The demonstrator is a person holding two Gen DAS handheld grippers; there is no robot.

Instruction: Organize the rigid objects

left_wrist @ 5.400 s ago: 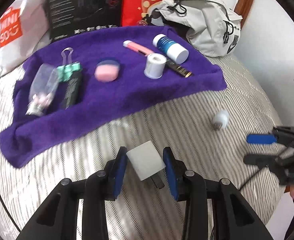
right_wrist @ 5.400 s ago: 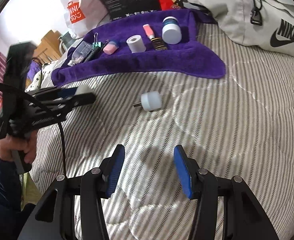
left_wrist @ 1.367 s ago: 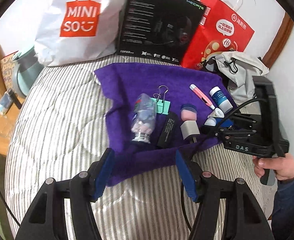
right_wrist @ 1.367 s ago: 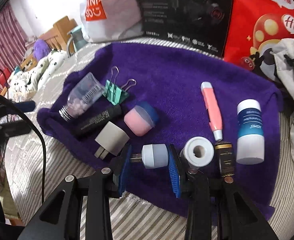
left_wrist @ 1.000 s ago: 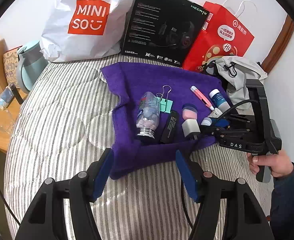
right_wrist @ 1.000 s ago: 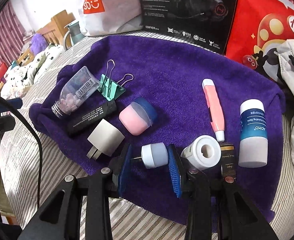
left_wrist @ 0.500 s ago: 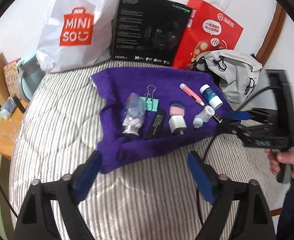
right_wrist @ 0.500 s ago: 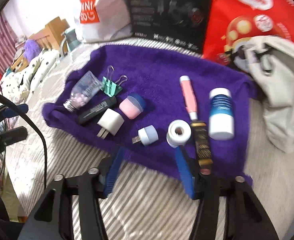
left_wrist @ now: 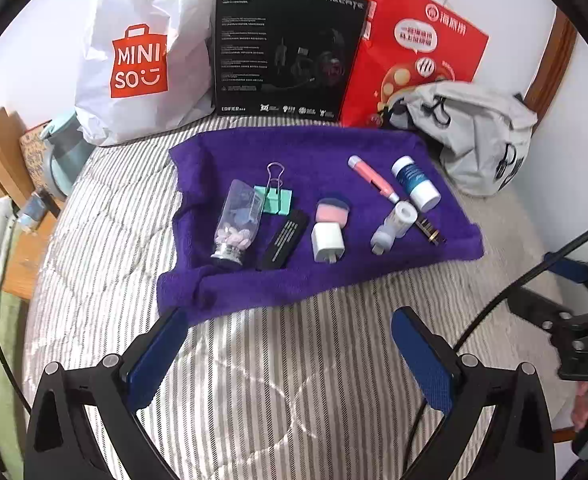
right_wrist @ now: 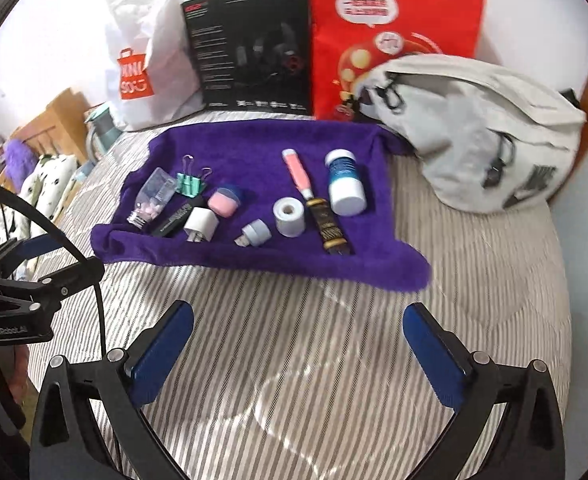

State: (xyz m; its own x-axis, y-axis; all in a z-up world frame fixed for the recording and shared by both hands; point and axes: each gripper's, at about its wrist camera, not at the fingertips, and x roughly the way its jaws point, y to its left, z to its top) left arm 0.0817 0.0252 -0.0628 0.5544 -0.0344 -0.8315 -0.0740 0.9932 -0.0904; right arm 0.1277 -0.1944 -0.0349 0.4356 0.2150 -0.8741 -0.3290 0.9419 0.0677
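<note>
A purple towel (left_wrist: 325, 148) (right_wrist: 254, 140) lies on the striped bed with several small items in a row. From left: a clear pill bottle (left_wrist: 236, 222) (right_wrist: 150, 196), a green binder clip (left_wrist: 277, 198), a black stick (left_wrist: 284, 240), a white charger (left_wrist: 326, 242) (right_wrist: 201, 223), a pink jar (left_wrist: 331, 212), a small round plug (left_wrist: 382, 236) (right_wrist: 257, 233), a white roll (right_wrist: 290, 210), a pink pen (left_wrist: 371, 178) and a blue-white bottle (left_wrist: 415, 184) (right_wrist: 345, 182). My left gripper (left_wrist: 290, 356) and right gripper (right_wrist: 297, 348) hang open and empty over the bed, short of the towel.
Against the wall stand a white shopping bag (left_wrist: 142, 52), a black box (left_wrist: 286, 48) and a red paper bag (left_wrist: 417, 48). A grey sling bag (right_wrist: 477, 128) lies right of the towel. A wooden bedside stand (left_wrist: 2, 168) is at the left. Bare striped bedding (right_wrist: 294, 360) fills the foreground.
The right gripper let go of the small round plug on the towel, opened wide and pulled back. Earlier the left gripper set down the white charger there. Both now sit farther from the towel.
</note>
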